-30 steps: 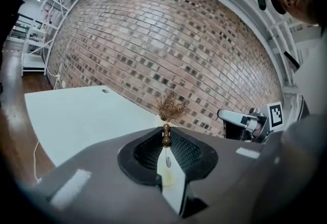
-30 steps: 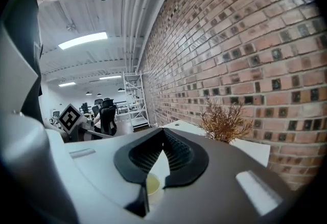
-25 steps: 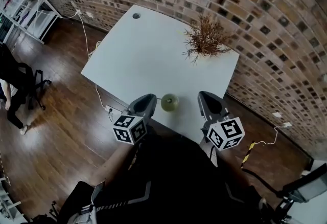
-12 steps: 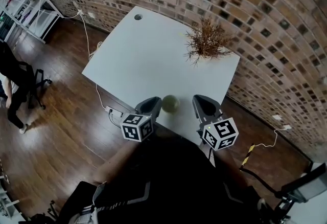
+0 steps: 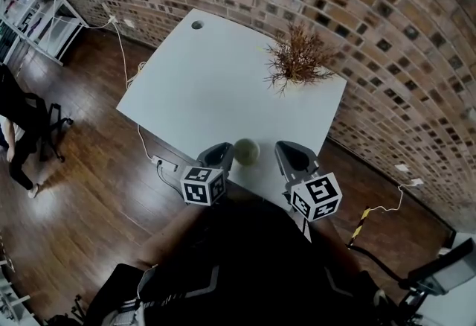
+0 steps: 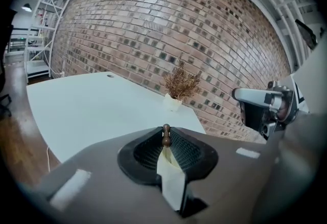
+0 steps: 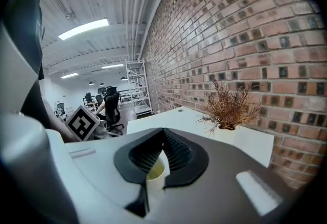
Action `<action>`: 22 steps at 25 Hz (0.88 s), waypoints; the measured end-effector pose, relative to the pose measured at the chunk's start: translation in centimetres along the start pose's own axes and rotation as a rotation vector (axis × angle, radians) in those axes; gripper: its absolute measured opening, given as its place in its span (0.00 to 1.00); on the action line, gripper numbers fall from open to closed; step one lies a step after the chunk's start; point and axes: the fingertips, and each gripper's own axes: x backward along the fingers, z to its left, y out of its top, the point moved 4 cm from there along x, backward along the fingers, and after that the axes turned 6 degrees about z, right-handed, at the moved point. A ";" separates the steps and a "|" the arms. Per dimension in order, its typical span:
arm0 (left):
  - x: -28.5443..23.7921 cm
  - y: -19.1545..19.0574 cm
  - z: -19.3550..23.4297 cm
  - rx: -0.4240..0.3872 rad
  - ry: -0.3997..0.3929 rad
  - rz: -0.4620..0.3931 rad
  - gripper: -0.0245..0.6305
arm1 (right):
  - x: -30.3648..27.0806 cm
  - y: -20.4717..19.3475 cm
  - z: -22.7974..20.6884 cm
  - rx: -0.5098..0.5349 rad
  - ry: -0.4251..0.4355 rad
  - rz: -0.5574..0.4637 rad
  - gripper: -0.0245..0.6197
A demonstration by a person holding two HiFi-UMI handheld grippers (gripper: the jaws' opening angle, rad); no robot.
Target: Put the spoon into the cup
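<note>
A pale green cup (image 5: 246, 151) stands upright on the white table (image 5: 208, 79), close to its near edge. My left gripper (image 5: 221, 152) sits just left of the cup, my right gripper (image 5: 287, 152) a little to its right; neither touches it. In the left gripper view the left gripper (image 6: 166, 135) is shut on the spoon (image 6: 166, 136), whose small brown knob end pokes up between the pads. In the right gripper view the pads of the right gripper (image 7: 163, 134) meet at the tips, and the cup (image 7: 155, 171) shows low in the gap beyond them.
A dried plant in a white pot (image 5: 297, 56) stands at the table's far right by the brick wall. A cable hole (image 5: 197, 24) is at the far corner. Cables trail on the wood floor (image 5: 141, 146). A person (image 5: 15, 131) stands by a chair at far left.
Both grippers have sunk and drawn inward toward the cup, the left one shifting right and the right one shifting left. The cup has not moved.
</note>
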 end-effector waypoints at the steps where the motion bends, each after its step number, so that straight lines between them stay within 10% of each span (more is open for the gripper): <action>1: -0.1 -0.2 0.0 -0.006 0.005 0.006 0.10 | 0.0 0.0 0.0 0.000 0.001 0.002 0.05; 22: -1.6 -1.4 -0.1 -0.050 0.101 0.034 0.11 | -0.1 -1.2 0.0 0.006 0.035 0.050 0.05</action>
